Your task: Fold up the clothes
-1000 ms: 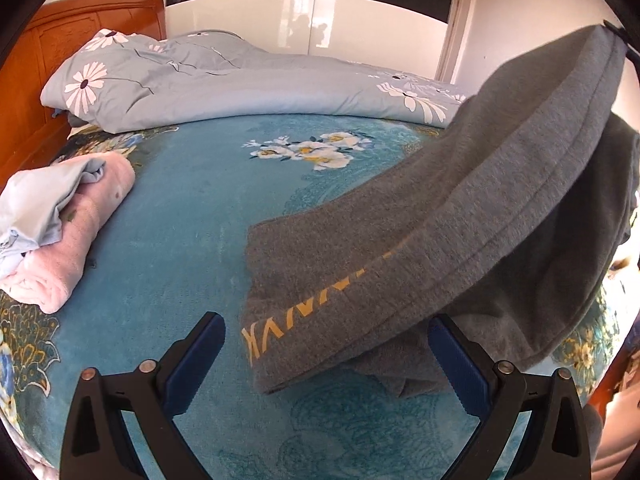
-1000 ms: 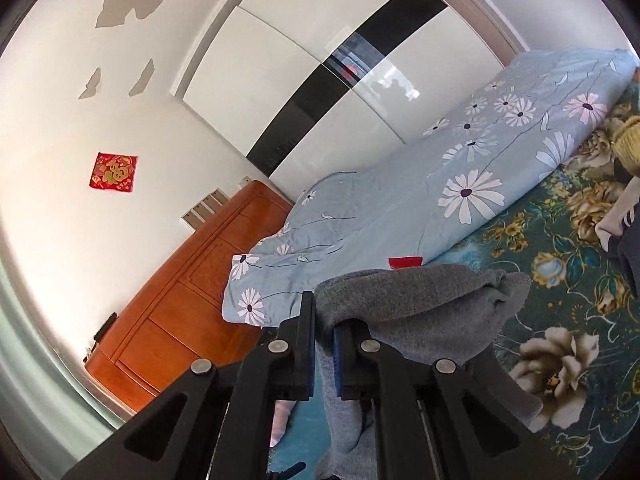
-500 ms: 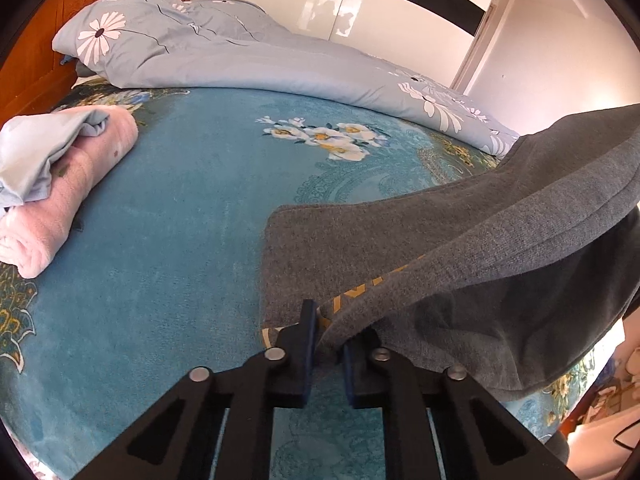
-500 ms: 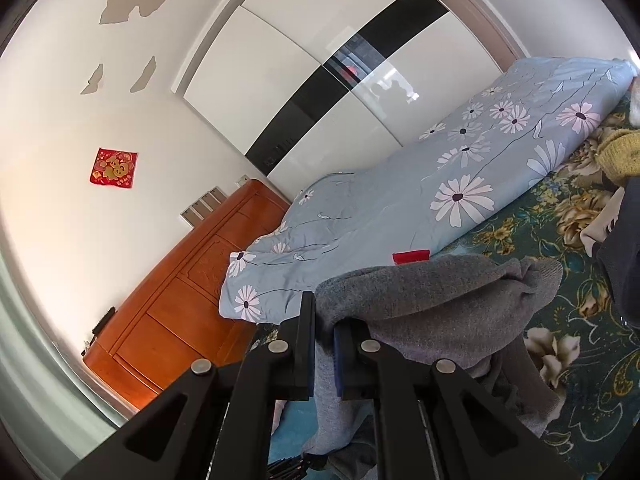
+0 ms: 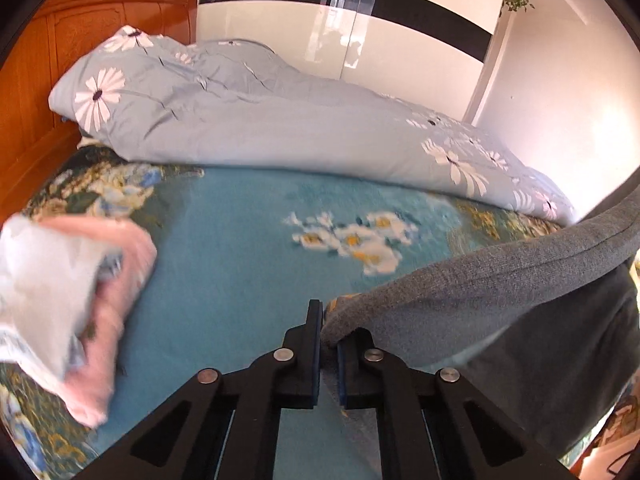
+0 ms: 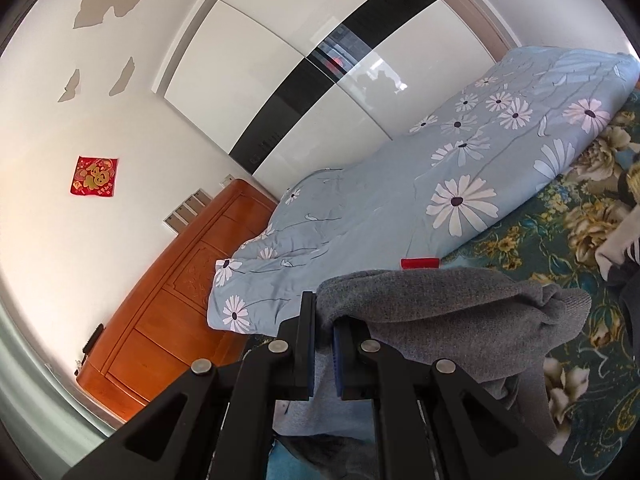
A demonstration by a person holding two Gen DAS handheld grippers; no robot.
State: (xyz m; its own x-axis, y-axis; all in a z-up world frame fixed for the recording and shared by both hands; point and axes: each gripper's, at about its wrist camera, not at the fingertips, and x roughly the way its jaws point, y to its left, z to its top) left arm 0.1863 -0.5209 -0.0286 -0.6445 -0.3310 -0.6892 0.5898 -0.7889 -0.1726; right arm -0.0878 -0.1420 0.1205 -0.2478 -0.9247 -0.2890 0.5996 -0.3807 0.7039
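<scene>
A grey knit garment (image 5: 500,292) hangs between my two grippers above the teal floral bedspread (image 5: 240,264). My left gripper (image 5: 328,332) is shut on one end of it, near the edge with yellow lettering. My right gripper (image 6: 323,316) is shut on the other end of the grey garment (image 6: 448,308), which drapes to the right and down past its fingers. The garment's lower part hangs at the right of the left wrist view.
A pile of folded pink and pale blue clothes (image 5: 72,288) lies at the left on the bed. A blue daisy-print duvet (image 5: 280,120) lies along the far side. A wooden headboard (image 5: 36,80) stands at the left. More clothes (image 6: 624,240) lie at the right.
My left gripper has shut on the garment's end and lifted it off the bedspread. The view has swung towards the folded pile. My right gripper stays shut on its end.
</scene>
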